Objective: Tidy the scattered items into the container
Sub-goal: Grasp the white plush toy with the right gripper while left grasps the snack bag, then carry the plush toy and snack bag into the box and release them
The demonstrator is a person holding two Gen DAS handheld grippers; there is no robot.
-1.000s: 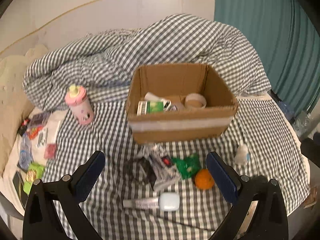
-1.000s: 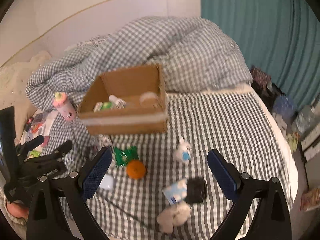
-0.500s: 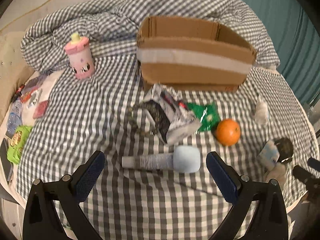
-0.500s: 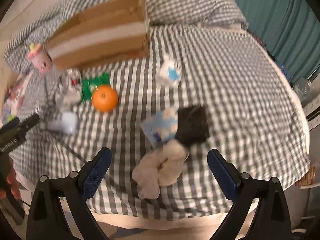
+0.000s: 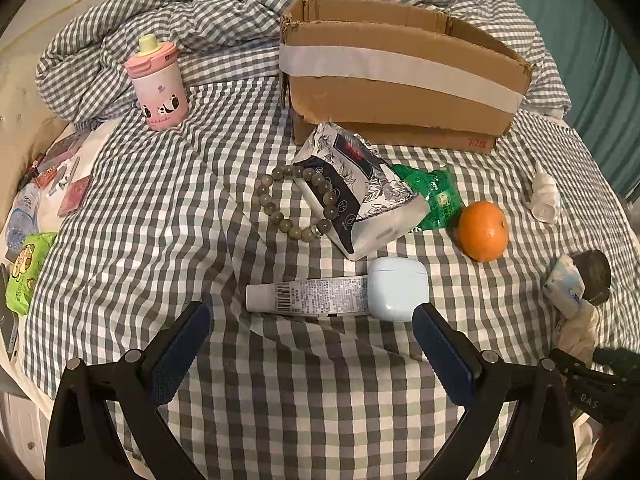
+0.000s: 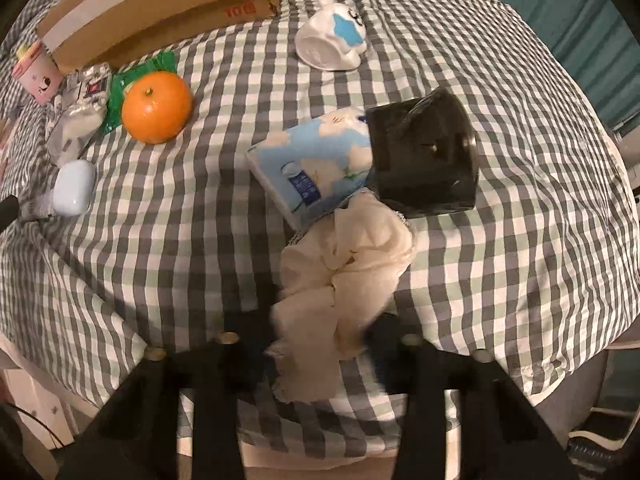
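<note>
The cardboard box (image 5: 400, 92) stands at the back of the checked bed cover. My left gripper (image 5: 310, 316) hangs open just over a white tube (image 5: 308, 294) and a pale blue earbud case (image 5: 398, 289), touching neither. Farther on lie a bead bracelet (image 5: 280, 216), a black-and-white pouch (image 5: 360, 192), a green packet (image 5: 436, 196) and an orange (image 5: 483, 231). My right gripper (image 6: 318, 334) is closing, its blurred fingers pressing both sides of a cream cloth (image 6: 352, 256). The cloth lies against a blue tissue pack (image 6: 308, 160) and a black pouch (image 6: 424, 160).
A pink cup (image 5: 158, 84) stands left of the box, and a white figurine (image 6: 332, 42) lies to its right. Small packets (image 5: 28, 272) crowd the bed's left edge. A bunched duvet (image 5: 200, 20) rises behind the box. The bed's rounded edge runs close under both grippers.
Both grippers have dropped close to the bed and tipped downwards. The right jaws, wide open before, have come together around the cream cloth. The left jaws have stayed open.
</note>
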